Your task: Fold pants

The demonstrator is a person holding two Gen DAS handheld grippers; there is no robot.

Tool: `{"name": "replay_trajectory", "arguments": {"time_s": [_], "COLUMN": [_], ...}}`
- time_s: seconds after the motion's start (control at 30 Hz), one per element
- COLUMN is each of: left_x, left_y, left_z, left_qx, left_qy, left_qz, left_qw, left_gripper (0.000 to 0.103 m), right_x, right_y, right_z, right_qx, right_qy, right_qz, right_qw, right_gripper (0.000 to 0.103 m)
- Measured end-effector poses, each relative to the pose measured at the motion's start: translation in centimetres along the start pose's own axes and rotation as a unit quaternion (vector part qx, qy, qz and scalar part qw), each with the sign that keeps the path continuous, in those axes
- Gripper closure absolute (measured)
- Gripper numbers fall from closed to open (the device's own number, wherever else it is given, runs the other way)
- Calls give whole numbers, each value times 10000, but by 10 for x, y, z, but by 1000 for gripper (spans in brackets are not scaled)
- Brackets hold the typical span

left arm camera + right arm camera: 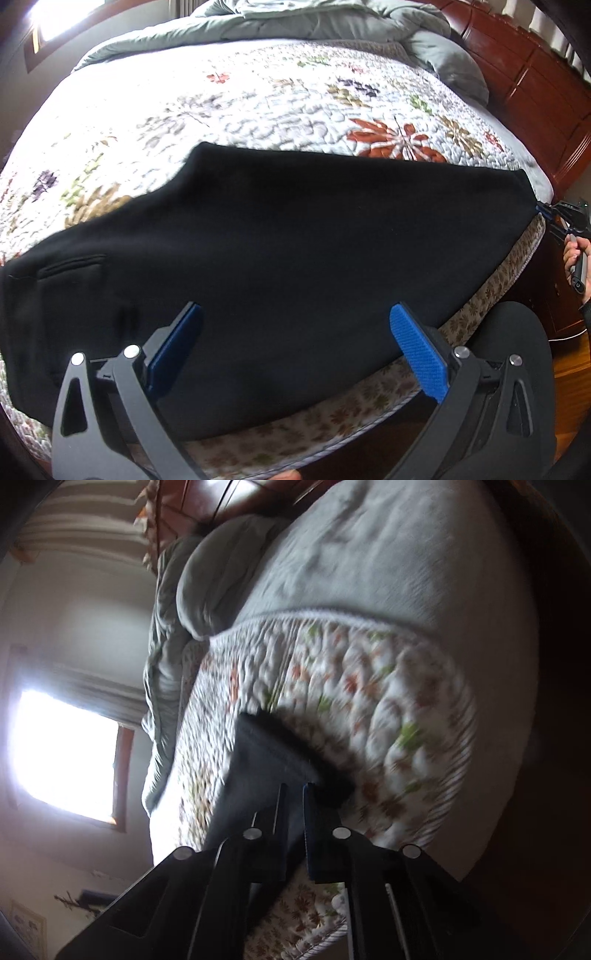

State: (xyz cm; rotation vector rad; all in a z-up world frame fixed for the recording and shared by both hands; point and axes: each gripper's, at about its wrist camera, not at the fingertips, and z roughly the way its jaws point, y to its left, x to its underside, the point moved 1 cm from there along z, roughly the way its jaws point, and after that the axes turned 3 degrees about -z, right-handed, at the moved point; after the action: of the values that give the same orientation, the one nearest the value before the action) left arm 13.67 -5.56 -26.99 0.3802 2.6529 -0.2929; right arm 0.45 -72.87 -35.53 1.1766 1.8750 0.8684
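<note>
The black pants (280, 266) lie spread across the near edge of the bed's floral quilt (258, 103), filling the middle of the left wrist view from 9 o'clock to 3 o'clock, with a pocket slit showing near 9. The right claw (541, 212), at 3 o'clock in that view, is pressed together on the far end of the fabric; its own camera shows dark cloth pinched between the pads. The left claw (295, 354) hangs spread wide above the garment at 6 o'clock, gripping nothing.

The step in hand looks like straightening the pants, or setting up a lengthwise fold, with one end pinned. Next, I judge, the left claw must descend and close on an edge or corner so both ends can be carried together.

The pants' left end is cut off by the frame. The right wrist view is blurred, so which hem or waistband is pinched cannot be told. A grey duvet (295, 22) is bunched at 12.
</note>
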Motion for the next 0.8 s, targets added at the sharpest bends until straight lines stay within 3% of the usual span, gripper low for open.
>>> {"name": "replay_trajectory", "arguments": {"time_s": [0.07,0.27,0.33,0.47,0.8], "left_x": [2,7,6,3,-5], "left_y": [-5,-4,-4,-7,-6], "left_z": [5,16,14,9,24], "left_qx": [29,54,115,205,304], "left_qy": [58,175,125,6,151], "left_qz": [5,-69,-121,-98,-347], "left_qw": [10000,9998,9998,9997,9988], "left_gripper": [3,3,3,3,3], "right_x": [-2,11,14,16,11], "right_y": [-4,-24,-27,-27,-15], "right_z": [-11,-8,-3,5,20], "right_qx": [-44,-450,-463,-451,-659], "right_qy": [-131,13,39,18,196], "right_qz": [65,455,484,521,281], "right_qw": [9999,9979,9977,9976,9972], "right_gripper": [81,68,57,53,52]}}
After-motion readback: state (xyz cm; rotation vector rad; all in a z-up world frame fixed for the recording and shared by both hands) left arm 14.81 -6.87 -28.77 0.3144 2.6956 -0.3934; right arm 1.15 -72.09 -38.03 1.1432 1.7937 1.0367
